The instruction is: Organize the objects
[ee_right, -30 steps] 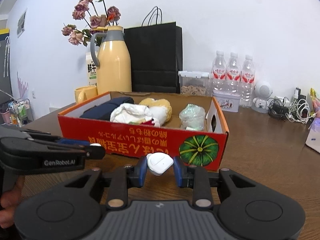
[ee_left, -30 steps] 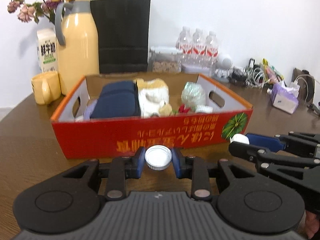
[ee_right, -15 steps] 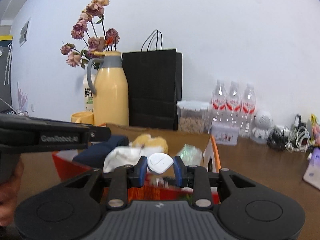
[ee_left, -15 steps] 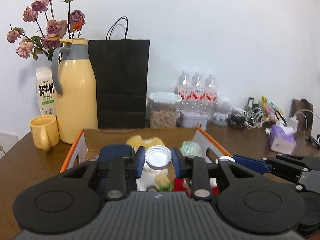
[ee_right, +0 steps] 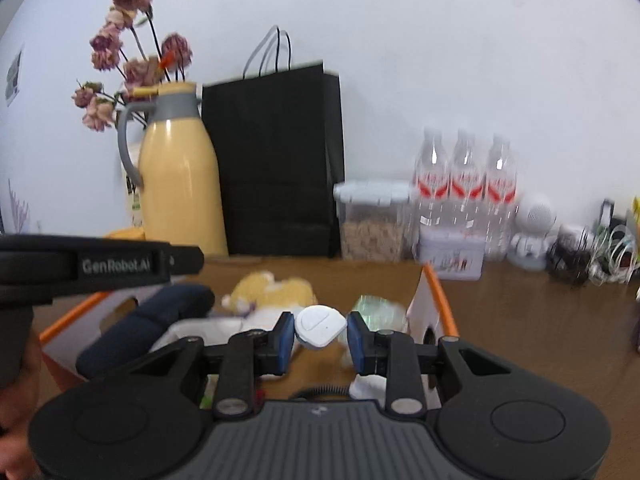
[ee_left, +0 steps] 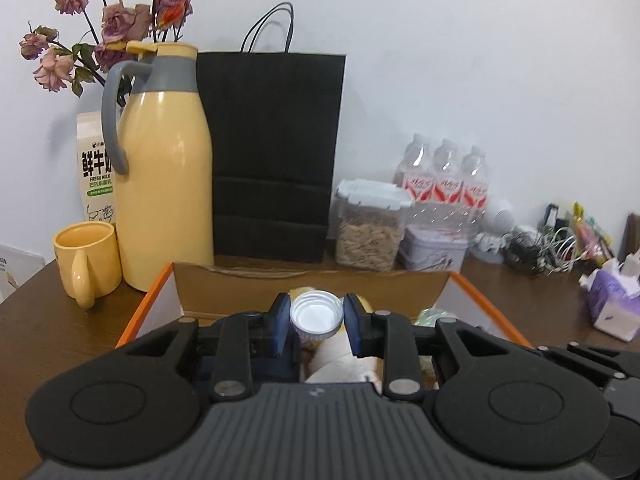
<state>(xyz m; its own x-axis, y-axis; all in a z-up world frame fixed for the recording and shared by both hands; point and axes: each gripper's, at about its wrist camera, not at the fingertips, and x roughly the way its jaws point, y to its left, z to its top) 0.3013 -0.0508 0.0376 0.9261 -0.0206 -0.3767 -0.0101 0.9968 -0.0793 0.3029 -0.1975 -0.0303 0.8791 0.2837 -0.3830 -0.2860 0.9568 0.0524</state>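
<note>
My left gripper (ee_left: 316, 322) is shut on a small white screw-cap bottle (ee_left: 316, 320), held above the open orange-rimmed cardboard box (ee_left: 160, 292). My right gripper (ee_right: 320, 334) is shut on a small white rounded gadget (ee_right: 320, 326), also over the box (ee_right: 436, 292). Inside the box lie a dark blue folded cloth (ee_right: 160, 316), a yellow plush toy (ee_right: 276, 288), a white cloth and a greenish wrapped item (ee_right: 378, 308). The left gripper's body (ee_right: 100, 266) crosses the left of the right wrist view; the right gripper's arm (ee_left: 592, 364) shows at the left wrist view's lower right.
Behind the box stand a yellow thermos (ee_left: 164, 168), yellow mug (ee_left: 86, 260), milk carton (ee_left: 96, 172), dried flowers, a black paper bag (ee_left: 276, 152), a cereal container (ee_left: 370, 228), three water bottles (ee_left: 444, 180) and a tin. Cables and a tissue pack (ee_left: 612, 304) lie right.
Both grippers rose from in front of the red box wall and moved forward over the box, each keeping its white item. The box's front face has dropped out of sight.
</note>
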